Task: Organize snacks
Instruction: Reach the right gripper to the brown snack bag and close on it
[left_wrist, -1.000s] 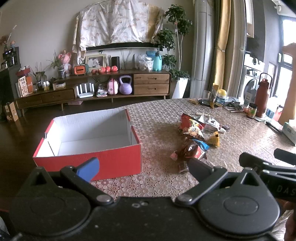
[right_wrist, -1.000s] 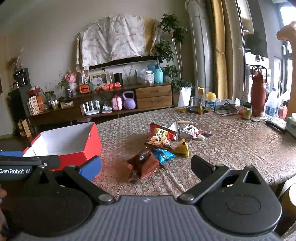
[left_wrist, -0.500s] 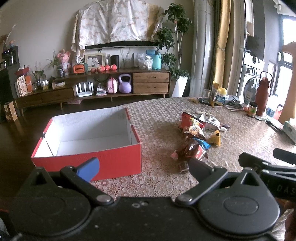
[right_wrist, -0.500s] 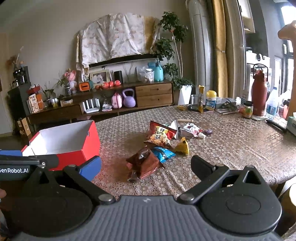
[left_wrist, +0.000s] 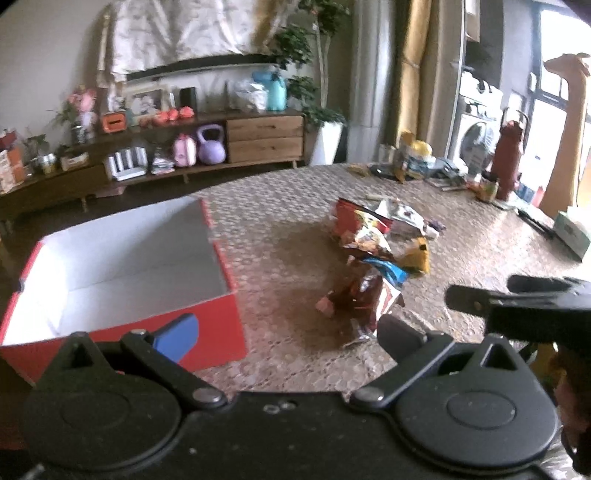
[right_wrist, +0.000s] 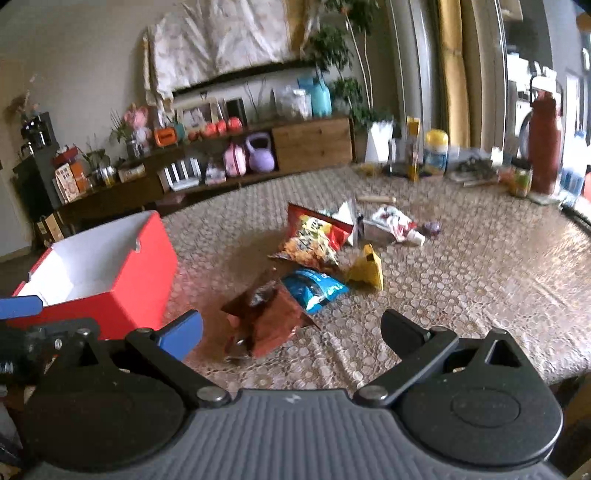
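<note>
A heap of snack packets lies mid-table: a brown packet (right_wrist: 264, 317) nearest, a blue one (right_wrist: 316, 290), a red chips bag (right_wrist: 314, 236), a yellow packet (right_wrist: 365, 269) and a white pouch (right_wrist: 393, 225). The same heap shows in the left wrist view, with the brown packet (left_wrist: 356, 299) in front. An empty red box (left_wrist: 122, 266) with a white inside stands left of the heap, its red wall (right_wrist: 142, 273) also visible from the right. My left gripper (left_wrist: 288, 332) is open before the box corner. My right gripper (right_wrist: 291, 330) is open just short of the brown packet.
At the table's far edge stand a yellow-lidded jar (right_wrist: 436, 151), a red thermos (right_wrist: 543, 144), bottles and clutter. A green tissue box (left_wrist: 572, 232) sits at the right. Beyond the table a low wooden cabinet (right_wrist: 312, 142) runs along the wall. Patterned tablecloth (right_wrist: 461, 280) lies bare right of the heap.
Both grippers have moved forward and lower toward the table; the box and the snack heap appear larger. Both stay open, and nothing on the table has shifted.
</note>
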